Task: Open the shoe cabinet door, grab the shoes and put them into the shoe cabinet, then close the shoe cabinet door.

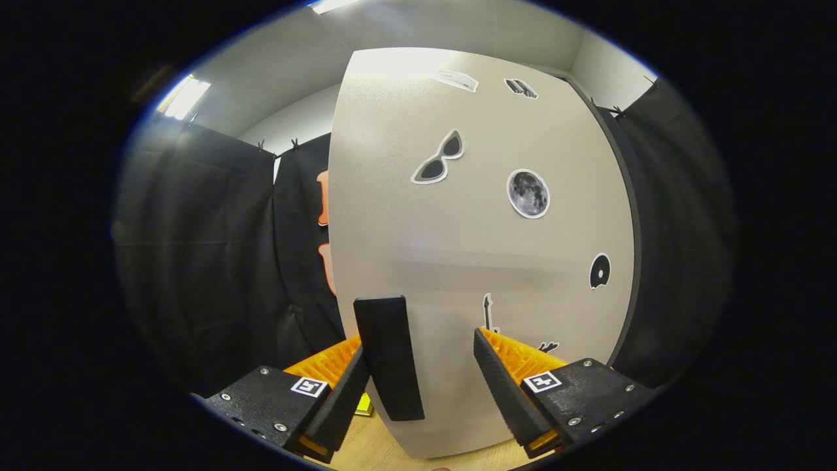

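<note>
Claw (425, 366) at the shoe cabinet door (484, 235), fingers spread around the black handle (389, 356).
The grey door stands just ahead of the fingers, its stickers facing the camera: sunglasses (438, 157) at 12 o'clock of the handle, a moon (528, 193) at 1 o'clock; the handle lies between the fingers, close against the left one and clear of the right, so the claw is open and grips nothing; a wooden floor (366, 451) shows below; black cloth (196, 261) hangs at 9 o'clock.

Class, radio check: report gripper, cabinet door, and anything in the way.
Gripper open, fingers either side of the black handle, whether touching unclear. Cabinet door right ahead, stickers on it. Nothing in the way.
</note>
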`<state>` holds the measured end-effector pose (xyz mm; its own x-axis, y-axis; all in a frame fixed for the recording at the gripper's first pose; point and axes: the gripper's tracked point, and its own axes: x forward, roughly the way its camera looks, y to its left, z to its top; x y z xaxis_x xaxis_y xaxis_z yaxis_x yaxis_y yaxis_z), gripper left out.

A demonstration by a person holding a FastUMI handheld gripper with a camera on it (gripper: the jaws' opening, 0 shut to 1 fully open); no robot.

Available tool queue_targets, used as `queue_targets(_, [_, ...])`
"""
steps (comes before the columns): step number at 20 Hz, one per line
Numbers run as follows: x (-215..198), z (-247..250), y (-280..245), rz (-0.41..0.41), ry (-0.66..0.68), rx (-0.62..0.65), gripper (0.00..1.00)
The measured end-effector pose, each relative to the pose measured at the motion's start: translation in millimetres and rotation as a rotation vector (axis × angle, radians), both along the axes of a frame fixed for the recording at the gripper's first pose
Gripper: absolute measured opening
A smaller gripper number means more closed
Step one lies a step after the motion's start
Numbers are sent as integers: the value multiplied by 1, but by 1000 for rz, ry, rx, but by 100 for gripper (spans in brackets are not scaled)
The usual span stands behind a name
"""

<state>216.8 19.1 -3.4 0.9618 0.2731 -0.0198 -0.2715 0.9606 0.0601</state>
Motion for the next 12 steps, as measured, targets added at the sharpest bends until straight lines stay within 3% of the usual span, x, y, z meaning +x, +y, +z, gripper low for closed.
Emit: queue_targets(12, [18, 2, 4, -78, -12, -18, 94])
